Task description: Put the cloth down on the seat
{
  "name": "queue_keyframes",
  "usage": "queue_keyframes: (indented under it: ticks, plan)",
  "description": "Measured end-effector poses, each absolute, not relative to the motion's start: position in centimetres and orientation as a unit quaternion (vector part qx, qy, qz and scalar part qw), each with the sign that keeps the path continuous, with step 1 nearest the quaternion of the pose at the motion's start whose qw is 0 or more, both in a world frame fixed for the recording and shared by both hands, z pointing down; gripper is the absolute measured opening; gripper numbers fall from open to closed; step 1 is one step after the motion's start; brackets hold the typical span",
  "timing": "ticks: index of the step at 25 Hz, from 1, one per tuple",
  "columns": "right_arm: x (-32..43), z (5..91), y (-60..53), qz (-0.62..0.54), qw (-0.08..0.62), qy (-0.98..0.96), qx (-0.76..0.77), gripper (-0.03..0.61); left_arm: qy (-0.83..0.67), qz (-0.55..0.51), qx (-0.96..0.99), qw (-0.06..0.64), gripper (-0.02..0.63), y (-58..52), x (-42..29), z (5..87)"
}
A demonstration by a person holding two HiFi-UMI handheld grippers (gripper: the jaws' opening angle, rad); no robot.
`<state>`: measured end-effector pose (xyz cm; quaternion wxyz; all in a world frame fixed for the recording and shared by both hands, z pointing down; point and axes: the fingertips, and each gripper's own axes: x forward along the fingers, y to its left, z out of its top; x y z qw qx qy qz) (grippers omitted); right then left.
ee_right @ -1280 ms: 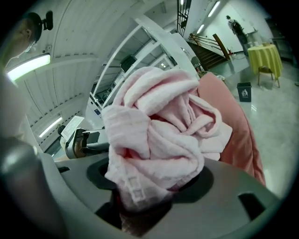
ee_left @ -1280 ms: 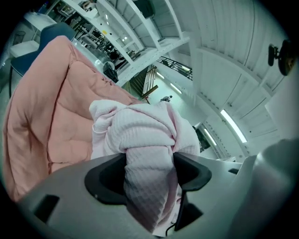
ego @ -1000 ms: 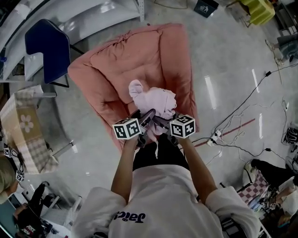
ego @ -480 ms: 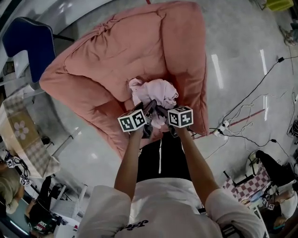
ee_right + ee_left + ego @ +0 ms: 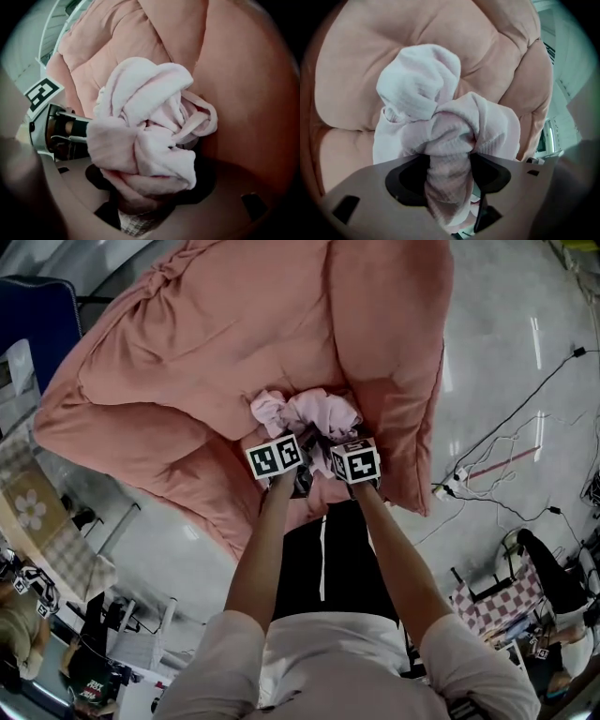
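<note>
A pale pink cloth (image 5: 305, 413) is bunched up just over the front of the salmon cushioned seat (image 5: 206, 343). Both grippers meet at its near edge. My left gripper (image 5: 298, 448) is shut on a twisted fold of the cloth (image 5: 440, 122), which runs down between its jaws (image 5: 450, 164). My right gripper (image 5: 330, 448) has the bundle (image 5: 145, 122) piled over its jaws (image 5: 140, 187); these are opening with cloth still wedged between them. The seat's cushions (image 5: 361, 70) (image 5: 243, 93) fill the background in both gripper views.
A blue chair (image 5: 28, 324) stands at the upper left. A table with a flowered cover (image 5: 28, 512) is at the left edge. Cables (image 5: 525, 427) and a power strip (image 5: 450, 484) lie on the floor to the right. People sit at the lower left and right.
The seat has come closer and now fills the upper part of the head view. Both grippers have carried the cloth forward and lower, over the seat cushion.
</note>
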<state>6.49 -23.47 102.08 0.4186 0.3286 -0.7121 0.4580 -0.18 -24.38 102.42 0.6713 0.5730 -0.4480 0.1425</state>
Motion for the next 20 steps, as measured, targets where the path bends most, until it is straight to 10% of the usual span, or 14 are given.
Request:
queue_keyframes:
  ticks: [20]
  plan:
    - [8.1, 89.6, -23.1, 0.408, 0.408, -0.709, 0.405, 0.339, -0.481, 0.119, 0.586, 0.641, 0.351, -22.3, -4.8, 91.2]
